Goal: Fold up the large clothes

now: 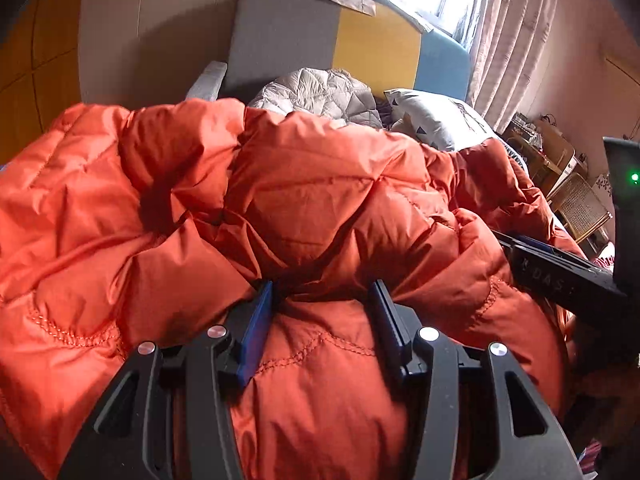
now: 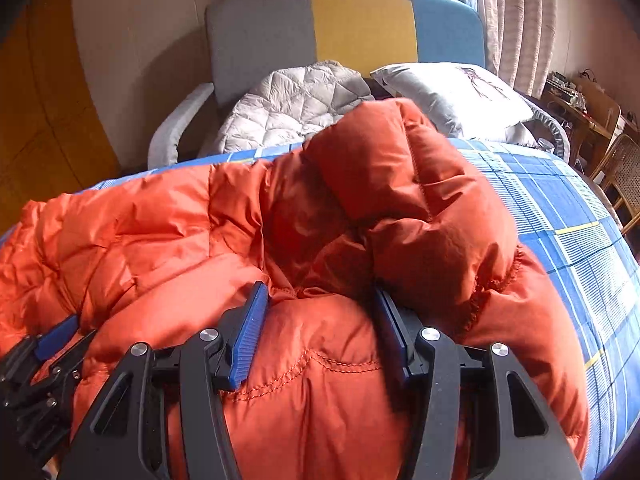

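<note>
Orange down jacket [image 1: 320, 200] cut off by frame edges; bedspread [image 2: 580, 220] largely hidden beneath.

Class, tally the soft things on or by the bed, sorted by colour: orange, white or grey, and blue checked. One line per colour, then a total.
Orange: 1, the jacket
White or grey: 2, the quilted coat and the pillow
Blue checked: 1, the bedsheet
Total: 4

Both wrist cameras look steeply down, close over the orange down jacket [image 1: 320, 208] on the bed [image 2: 580, 216], facing its headboard [image 2: 344, 32]; both views share jacket, headboard and pillow [image 2: 452, 92].
</note>
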`<state>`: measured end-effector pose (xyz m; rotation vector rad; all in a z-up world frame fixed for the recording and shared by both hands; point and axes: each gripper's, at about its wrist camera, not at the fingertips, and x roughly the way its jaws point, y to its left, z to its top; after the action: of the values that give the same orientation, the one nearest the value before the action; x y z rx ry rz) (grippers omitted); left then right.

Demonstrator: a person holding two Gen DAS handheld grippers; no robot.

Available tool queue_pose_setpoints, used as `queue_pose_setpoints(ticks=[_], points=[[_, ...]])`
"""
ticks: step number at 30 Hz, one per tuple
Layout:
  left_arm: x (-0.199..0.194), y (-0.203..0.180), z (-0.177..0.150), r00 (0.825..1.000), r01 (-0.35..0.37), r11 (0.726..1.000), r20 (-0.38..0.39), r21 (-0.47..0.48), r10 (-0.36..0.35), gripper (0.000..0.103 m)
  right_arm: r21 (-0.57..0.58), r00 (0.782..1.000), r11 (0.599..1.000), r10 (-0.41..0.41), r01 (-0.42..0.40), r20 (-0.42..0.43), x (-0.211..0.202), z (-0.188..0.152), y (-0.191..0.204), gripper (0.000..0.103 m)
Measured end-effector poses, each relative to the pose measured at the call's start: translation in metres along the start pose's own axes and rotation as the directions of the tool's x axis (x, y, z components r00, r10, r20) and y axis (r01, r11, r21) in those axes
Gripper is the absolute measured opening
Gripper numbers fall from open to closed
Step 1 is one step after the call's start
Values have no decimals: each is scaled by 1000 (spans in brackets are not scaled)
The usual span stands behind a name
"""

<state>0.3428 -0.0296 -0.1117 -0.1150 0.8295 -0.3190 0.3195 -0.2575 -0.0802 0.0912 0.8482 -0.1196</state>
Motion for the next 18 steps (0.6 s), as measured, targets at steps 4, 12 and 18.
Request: queue_pose_setpoints(ticks=[4,12,18], points=[[3,2,-1,1000,8,1000,-1,-11,-9,49,-7,1000,1000,-10,10,-13,7,-3,1,53],[-33,13,9,999,34,998,11,-55,-34,57,-3,999,1000,21,-21,-43,-6,3,-2,62],[-66,48,9,998,-37,997,55,-61,40,58,56,998,997,61,-60,-18,-36,3,-18,70]])
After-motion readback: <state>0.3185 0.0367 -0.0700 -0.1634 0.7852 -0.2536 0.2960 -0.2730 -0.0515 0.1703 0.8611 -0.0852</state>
